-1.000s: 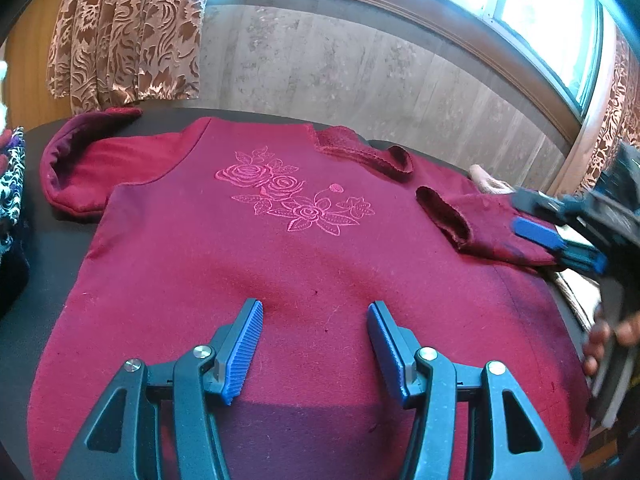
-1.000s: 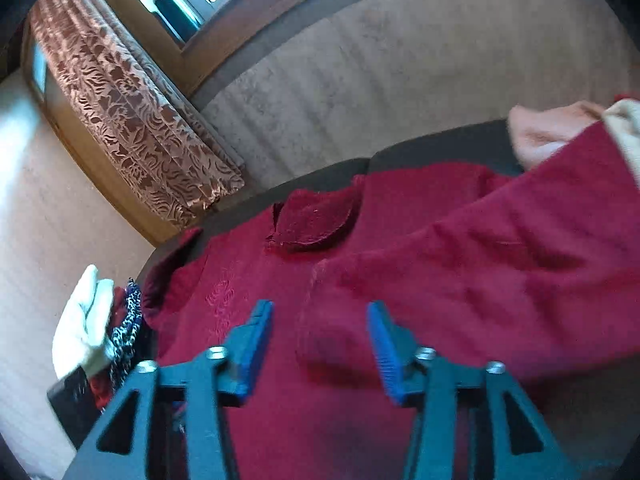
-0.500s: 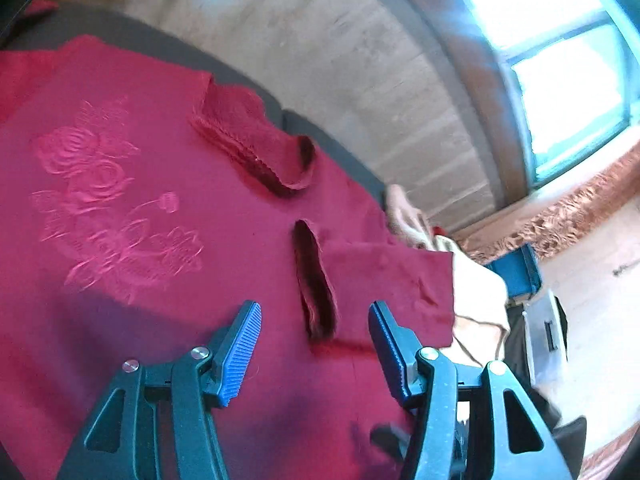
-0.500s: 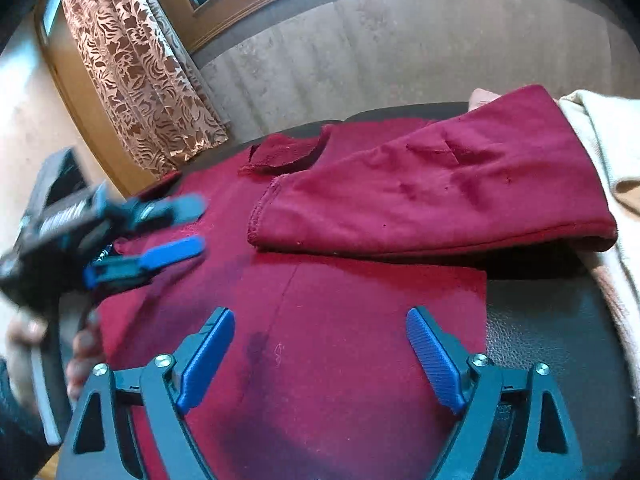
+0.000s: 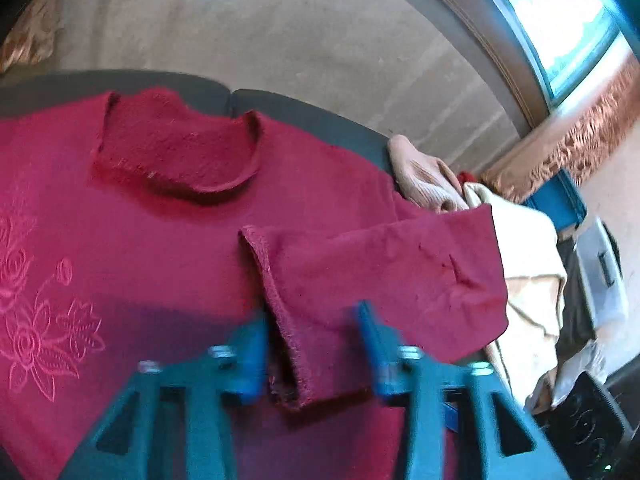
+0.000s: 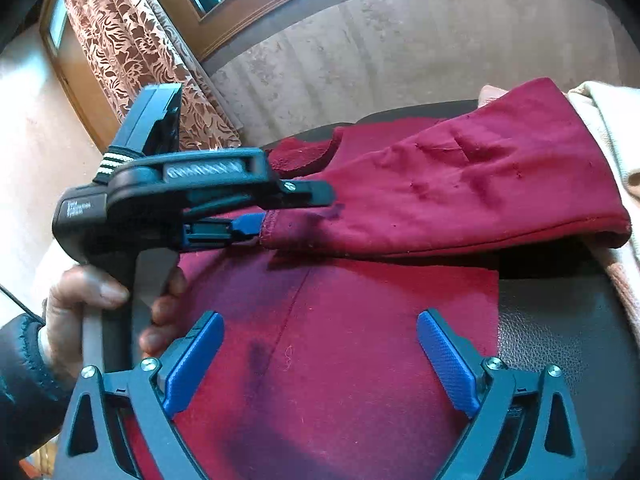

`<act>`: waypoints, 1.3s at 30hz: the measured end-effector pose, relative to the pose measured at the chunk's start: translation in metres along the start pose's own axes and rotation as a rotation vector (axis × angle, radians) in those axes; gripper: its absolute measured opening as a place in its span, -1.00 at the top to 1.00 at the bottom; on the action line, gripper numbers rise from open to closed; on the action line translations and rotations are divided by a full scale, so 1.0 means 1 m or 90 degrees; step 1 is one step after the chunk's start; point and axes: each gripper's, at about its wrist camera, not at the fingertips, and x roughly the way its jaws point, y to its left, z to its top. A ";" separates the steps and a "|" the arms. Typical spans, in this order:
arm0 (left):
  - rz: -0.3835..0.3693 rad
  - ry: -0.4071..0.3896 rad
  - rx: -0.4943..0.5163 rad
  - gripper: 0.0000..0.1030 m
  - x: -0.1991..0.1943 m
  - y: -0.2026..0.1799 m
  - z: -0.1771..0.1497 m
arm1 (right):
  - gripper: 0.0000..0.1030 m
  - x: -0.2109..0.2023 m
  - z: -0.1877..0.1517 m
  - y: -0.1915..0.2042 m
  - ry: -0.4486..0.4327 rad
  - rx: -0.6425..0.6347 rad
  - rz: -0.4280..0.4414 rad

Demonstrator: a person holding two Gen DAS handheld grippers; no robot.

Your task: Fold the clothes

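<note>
Concrete wall (image 6: 400, 52) behind, patterned curtain (image 6: 132, 52) at the window on the left, dark leather-look desk (image 6: 560, 320) under everything.

Sweater (image 6: 340, 340), maroon, lies flat on the desk, front up, collar (image 5: 176, 156) toward the far edge. Pink flower embroidery (image 5: 36, 320) on the chest. Hem corner sits near the desk's right edge, with bare desk beyond it.

Sleeve (image 6: 460, 192) is folded inward across the body, cuff (image 5: 276, 308) pointing toward the sweater's middle. The sleeve's fold end overhangs toward the cream cloth (image 5: 524, 264) piled at the right edge; a pink garment (image 5: 424, 176) sits just behind that.

Left gripper (image 6: 276, 210): seen side-on from the right wrist camera, fingers straddle the cuff edge, one above and one below the fabric. The left wrist view is motion-blurred, but its blue pads (image 5: 248, 360) stand either side of the cuff with a gap between them and the cloth, so the jaws are apart, not yet clamped. Hand (image 6: 92, 308) grips its handle, dark sleeve at the wrist.

Right gripper (image 6: 320, 360): jaws wide apart, holding nothing, hovering over the sweater's lower side near the side seam (image 6: 292, 312).

Boxes and clutter (image 5: 600, 280) beyond the desk's right edge, blurred.
</note>
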 end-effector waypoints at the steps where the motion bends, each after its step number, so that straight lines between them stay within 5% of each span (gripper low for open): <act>1: -0.008 0.002 -0.016 0.87 -0.001 0.002 0.003 | -0.94 0.000 0.000 0.001 0.000 -0.001 -0.001; 7: -0.043 -0.091 -0.039 0.88 -0.046 0.000 0.031 | -0.99 0.000 0.001 0.006 0.006 -0.009 -0.006; 13: -0.026 -0.205 -0.020 0.89 -0.124 0.005 0.058 | -1.00 -0.003 0.004 0.009 0.009 -0.014 -0.012; 16: 0.001 -0.223 -0.034 0.89 -0.143 0.023 0.062 | -1.00 -0.004 0.004 0.011 0.010 -0.016 -0.016; 29: 0.089 -0.188 -0.133 0.89 -0.168 0.135 0.000 | -1.00 -0.008 0.007 0.012 0.017 -0.026 -0.029; 35: 0.146 -0.124 -0.161 0.89 -0.138 0.166 -0.027 | -1.00 -0.009 0.008 0.010 0.015 -0.019 -0.022; 39: 0.150 -0.125 -0.150 0.87 -0.125 0.172 -0.045 | -1.00 -0.014 0.011 0.000 0.012 0.017 0.015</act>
